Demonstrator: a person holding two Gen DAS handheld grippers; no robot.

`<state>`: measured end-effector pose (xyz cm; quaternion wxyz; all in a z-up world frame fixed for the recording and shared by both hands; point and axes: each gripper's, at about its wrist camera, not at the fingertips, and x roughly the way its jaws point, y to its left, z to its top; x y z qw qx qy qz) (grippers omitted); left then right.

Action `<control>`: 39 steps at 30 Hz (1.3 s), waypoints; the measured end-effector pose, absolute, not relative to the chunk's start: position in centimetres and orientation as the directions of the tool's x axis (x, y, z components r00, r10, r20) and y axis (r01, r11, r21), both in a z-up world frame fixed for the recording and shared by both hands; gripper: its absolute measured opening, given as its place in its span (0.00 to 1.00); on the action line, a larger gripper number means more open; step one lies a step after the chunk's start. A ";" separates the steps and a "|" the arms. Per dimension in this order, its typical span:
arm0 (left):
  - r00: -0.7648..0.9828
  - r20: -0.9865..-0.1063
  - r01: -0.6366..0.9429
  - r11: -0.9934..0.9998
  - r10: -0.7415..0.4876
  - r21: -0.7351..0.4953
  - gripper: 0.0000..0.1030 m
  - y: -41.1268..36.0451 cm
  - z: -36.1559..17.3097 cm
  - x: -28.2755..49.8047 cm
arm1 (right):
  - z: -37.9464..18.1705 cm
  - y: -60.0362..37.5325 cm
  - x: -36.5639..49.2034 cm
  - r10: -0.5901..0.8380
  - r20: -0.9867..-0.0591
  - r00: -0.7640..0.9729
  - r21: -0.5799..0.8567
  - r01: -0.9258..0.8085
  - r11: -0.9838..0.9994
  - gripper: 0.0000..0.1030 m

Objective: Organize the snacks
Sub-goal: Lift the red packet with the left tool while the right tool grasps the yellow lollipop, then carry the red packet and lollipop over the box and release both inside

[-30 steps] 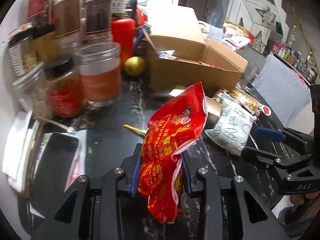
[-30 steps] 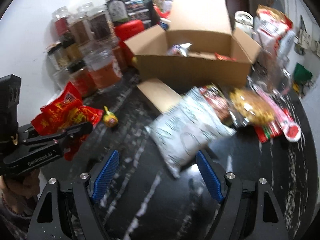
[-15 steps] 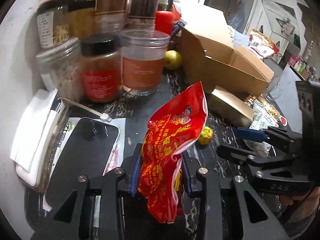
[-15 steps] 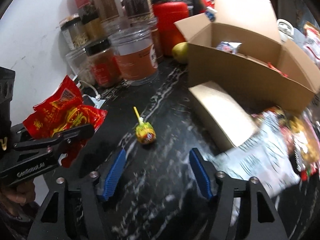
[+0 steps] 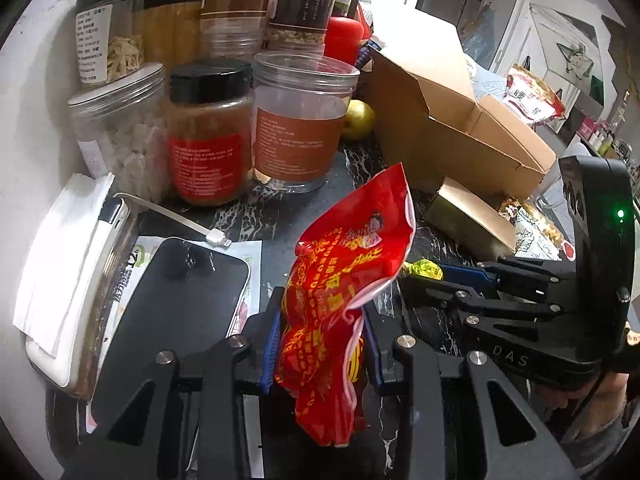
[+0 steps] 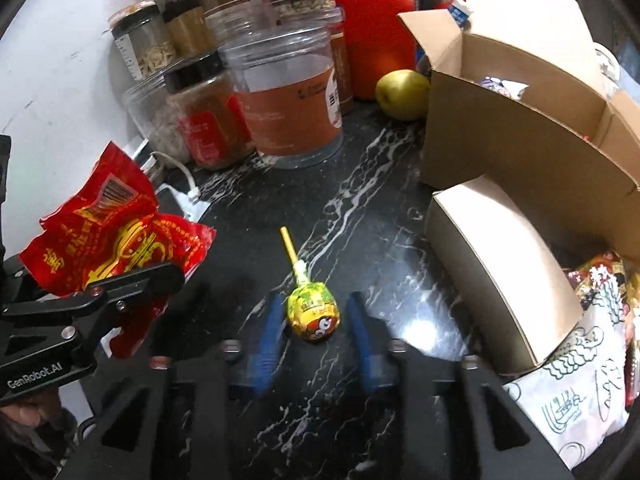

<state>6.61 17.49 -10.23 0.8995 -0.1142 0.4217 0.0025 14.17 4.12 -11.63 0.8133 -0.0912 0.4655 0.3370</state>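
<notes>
On the dark marble surface point(image 6: 360, 184), both grippers were busy with snacks.

Left gripper point(image 5: 320, 344) had its jaws pinching a red snack bag point(image 5: 344, 280), holding it up off the surface near the jars point(image 5: 296, 120) and a phone point(image 5: 176, 312). Right gripper point(image 6: 314, 320) had just been closing its jaws around the yellow lollipop point(image 6: 314, 314) lying on the surface, head sitting between the blue pads point(image 6: 266, 332), stick pointing away; couldn't quite tell if they actually touched it. Open cardboard box point(image 6: 520, 128) sat off to the right, more snack packets point(image 6: 580, 392) beside it.
</notes>
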 end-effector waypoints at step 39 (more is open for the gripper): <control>0.753 -0.568 0.293 0.942 -0.332 -0.162 0.33 2.0 0.3 9.1 | 0.0 -14.4 7.7 0.415 -0.600 0.684 0.176 -0.394 0.902 0.24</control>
